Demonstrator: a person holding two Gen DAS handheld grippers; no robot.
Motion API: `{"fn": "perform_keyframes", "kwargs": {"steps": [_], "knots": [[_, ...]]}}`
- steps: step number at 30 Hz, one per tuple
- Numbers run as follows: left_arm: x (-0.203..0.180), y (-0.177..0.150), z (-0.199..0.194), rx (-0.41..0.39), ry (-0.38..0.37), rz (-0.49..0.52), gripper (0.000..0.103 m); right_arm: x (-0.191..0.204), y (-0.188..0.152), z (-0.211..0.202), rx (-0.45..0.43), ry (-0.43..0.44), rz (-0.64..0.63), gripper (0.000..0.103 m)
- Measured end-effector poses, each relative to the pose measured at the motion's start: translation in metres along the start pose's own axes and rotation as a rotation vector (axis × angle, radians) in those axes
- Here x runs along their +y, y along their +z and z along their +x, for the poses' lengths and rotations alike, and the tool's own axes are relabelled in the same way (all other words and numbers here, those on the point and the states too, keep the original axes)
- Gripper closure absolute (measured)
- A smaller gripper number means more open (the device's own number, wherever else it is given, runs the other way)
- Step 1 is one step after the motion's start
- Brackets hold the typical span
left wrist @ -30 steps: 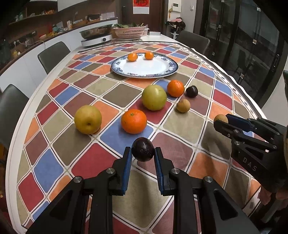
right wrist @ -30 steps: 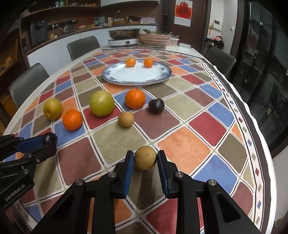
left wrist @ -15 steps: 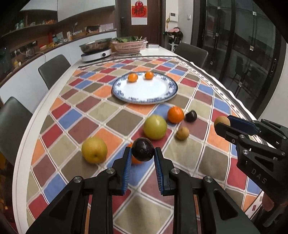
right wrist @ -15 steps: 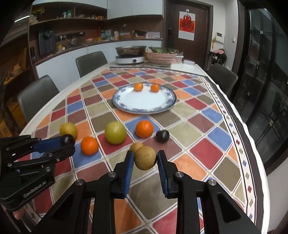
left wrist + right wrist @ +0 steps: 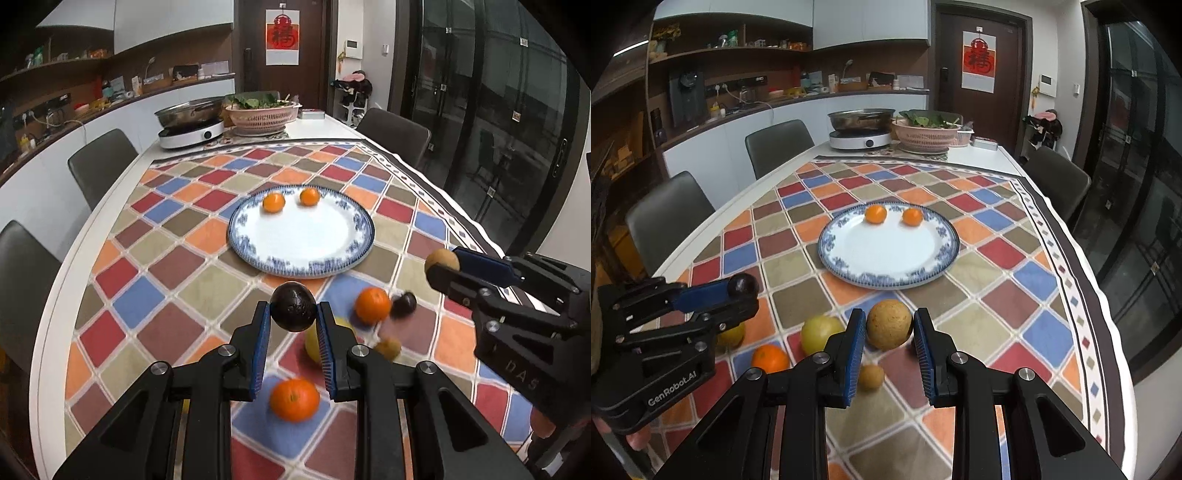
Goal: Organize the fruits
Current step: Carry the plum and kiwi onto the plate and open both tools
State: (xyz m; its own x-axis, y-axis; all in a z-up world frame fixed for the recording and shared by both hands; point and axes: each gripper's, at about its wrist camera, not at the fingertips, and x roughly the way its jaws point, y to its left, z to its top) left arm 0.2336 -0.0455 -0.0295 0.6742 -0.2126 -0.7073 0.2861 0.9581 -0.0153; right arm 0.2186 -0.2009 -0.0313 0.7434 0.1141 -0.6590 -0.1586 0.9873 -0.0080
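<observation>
My left gripper (image 5: 293, 314) is shut on a dark round fruit (image 5: 293, 306) and holds it above the table, short of the blue-rimmed plate (image 5: 343, 258). My right gripper (image 5: 889, 326) is shut on a tan round fruit (image 5: 889, 324), also held in the air before the plate (image 5: 938, 269). Two small oranges (image 5: 273, 202) (image 5: 309, 196) lie at the plate's far rim. Below on the checked cloth lie two oranges (image 5: 294, 400) (image 5: 372, 305), a dark fruit (image 5: 403, 305), a small tan fruit (image 5: 871, 376) and a yellow-green fruit (image 5: 820, 332).
A hotplate with a pan (image 5: 192, 127) and a pink basket of greens (image 5: 262, 114) stand at the table's far end. Grey chairs (image 5: 101, 162) stand along both sides. A yellow pear (image 5: 733, 334) lies partly hidden behind the left gripper in the right wrist view.
Both grippers have risen from the table with their fruits and moved forward toward the plate. The loose fruits now lie below and behind the fingertips.
</observation>
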Motion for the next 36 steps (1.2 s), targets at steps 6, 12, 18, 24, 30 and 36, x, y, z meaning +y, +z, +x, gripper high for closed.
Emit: {"fn": "perform_keyframes", "kwargs": {"steps": [6,12,18,24,30,36], "knots": [[0.006,0.027,0.026,0.003,-0.026,-0.006,0.077,-0.006,0.024,0.023,-0.001,-0.007,-0.015,0.075],[0.011,0.046,0.064,0.044,-0.038,-0.004,0.077,-0.015,0.041,0.055,0.030,-0.017,-0.016,0.075],[0.017,0.059,0.104,0.100,-0.039,-0.011,0.077,-0.024,0.051,0.092,0.076,-0.009,-0.005,0.075],[0.023,0.063,0.136,0.177,-0.063,-0.061,0.077,-0.030,0.055,0.125,0.128,-0.008,0.008,0.075],[0.024,0.065,0.151,0.227,-0.066,-0.082,0.076,-0.040,0.058,0.147,0.172,0.020,0.057,0.075],[0.022,0.064,0.133,0.195,-0.049,-0.052,0.062,-0.040,0.059,0.141,0.152,0.024,0.065,0.074]]}}
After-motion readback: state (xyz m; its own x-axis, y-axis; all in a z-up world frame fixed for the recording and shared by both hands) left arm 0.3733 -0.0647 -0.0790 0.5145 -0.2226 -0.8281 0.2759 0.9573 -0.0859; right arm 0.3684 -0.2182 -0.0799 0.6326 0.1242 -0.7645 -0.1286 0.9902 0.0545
